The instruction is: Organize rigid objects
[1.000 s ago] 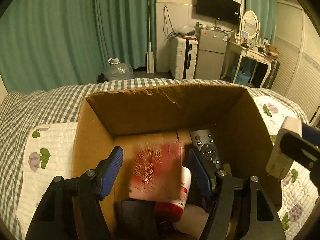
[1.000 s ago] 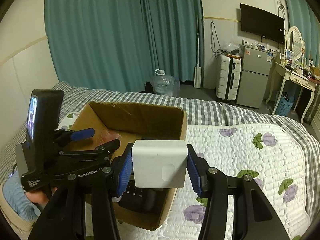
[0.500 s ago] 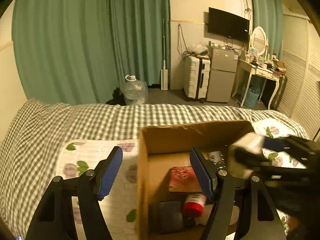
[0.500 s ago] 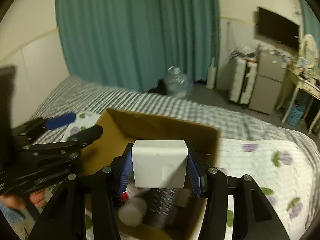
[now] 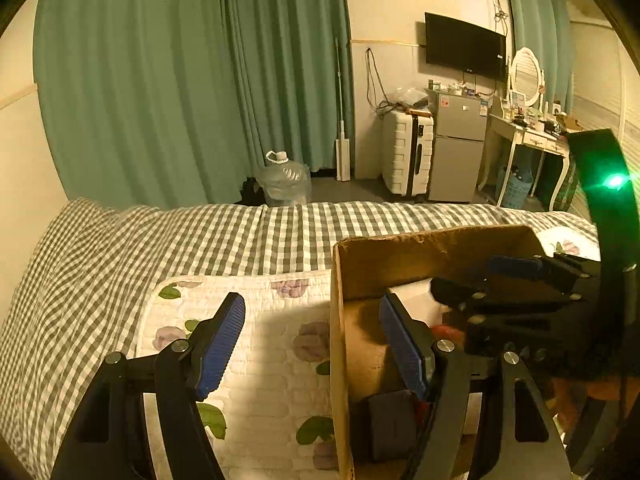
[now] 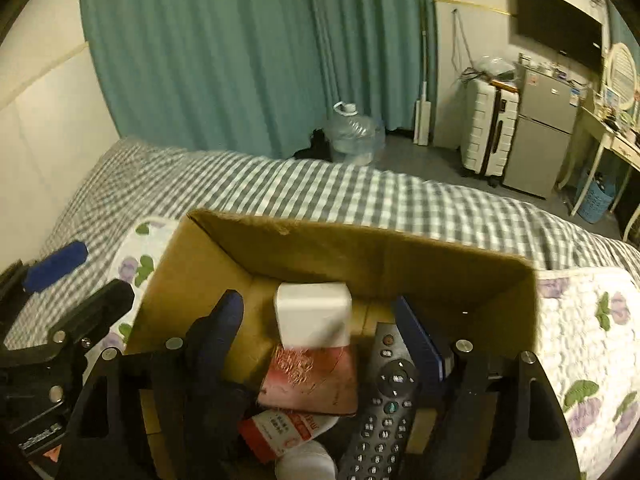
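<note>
A: Right gripper [image 6: 320, 332]: fingers spread, inside the cardboard box [image 6: 360, 248], gripping nothing. The white block [image 6: 313, 314] sits between them, clear of both pads, near the box's far wall, resting on the far end of the red packet [image 6: 310, 376].

B: Failure modes?

A: The block is perched on uneven contents, so it may tip or slide off. A finger could also catch the remote [image 6: 384, 404] on withdrawal. The left gripper [image 5: 312, 344] is likewise spread and empty; it straddles the box's left wall, which could drag the box.

B: Orientation?

A: The block is nearly cubic, with no clear long axis; broad face toward the camera, top tilted slightly. The remote's long axis runs from near edge toward far wall.
</note>
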`<state>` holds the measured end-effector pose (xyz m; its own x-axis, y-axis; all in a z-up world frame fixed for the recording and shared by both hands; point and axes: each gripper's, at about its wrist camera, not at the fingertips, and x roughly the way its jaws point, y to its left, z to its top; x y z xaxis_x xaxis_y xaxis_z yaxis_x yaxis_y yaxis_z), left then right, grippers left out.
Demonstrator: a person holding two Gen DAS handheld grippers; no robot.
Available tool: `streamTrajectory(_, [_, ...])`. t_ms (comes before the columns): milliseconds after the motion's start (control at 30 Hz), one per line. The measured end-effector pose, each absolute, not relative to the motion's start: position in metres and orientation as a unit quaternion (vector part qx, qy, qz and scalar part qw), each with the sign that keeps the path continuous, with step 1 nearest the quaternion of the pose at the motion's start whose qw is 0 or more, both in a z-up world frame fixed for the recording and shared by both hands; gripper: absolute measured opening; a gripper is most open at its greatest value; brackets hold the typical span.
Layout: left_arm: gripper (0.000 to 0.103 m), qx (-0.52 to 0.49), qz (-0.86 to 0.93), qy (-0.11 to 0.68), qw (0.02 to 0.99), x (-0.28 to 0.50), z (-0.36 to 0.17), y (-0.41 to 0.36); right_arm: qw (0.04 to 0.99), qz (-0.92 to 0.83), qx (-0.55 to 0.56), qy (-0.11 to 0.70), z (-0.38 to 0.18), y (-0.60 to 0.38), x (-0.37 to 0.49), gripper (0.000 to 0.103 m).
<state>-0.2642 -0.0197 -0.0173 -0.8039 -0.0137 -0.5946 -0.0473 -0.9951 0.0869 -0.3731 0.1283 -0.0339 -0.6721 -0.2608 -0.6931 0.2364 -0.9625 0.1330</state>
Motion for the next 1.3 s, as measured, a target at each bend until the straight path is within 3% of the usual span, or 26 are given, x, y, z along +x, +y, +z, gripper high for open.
streamTrajectory(233, [0.073, -0.264, 0.963, 0.058, 0.008, -0.223, 0.036, -0.009, 0.102, -0.932, 0.347, -0.006, 0.019, 0.149, -0.330, 0.078])
streamTrajectory(567, [0.076, -0.199, 0.978, 0.065, -0.004, -0.133, 0.124, -0.006, 0.051, -0.967, 0.250, 0.021, 0.116, 0.170, -0.214, 0.102])
streamTrajectory(833, [0.077, -0.133, 0.988, 0.070, -0.032, -0.067, 0.165, -0.005, 0.009, -0.986, 0.152, 0.065, 0.177, 0.166, -0.115, 0.103])
streamTrajectory(1133, [0.077, -0.026, 0.997, 0.075, -0.013, -0.002, 0.157, -0.005, 0.018, -0.991, 0.128, 0.033, 0.160, 0.166, -0.067, 0.103])
streamTrajectory(1300, [0.079, -0.043, 0.997, 0.069, 0.007, -0.012, 0.123, -0.006, 0.024, -0.992, 0.124, 0.010, 0.123, 0.171, -0.076, 0.103])
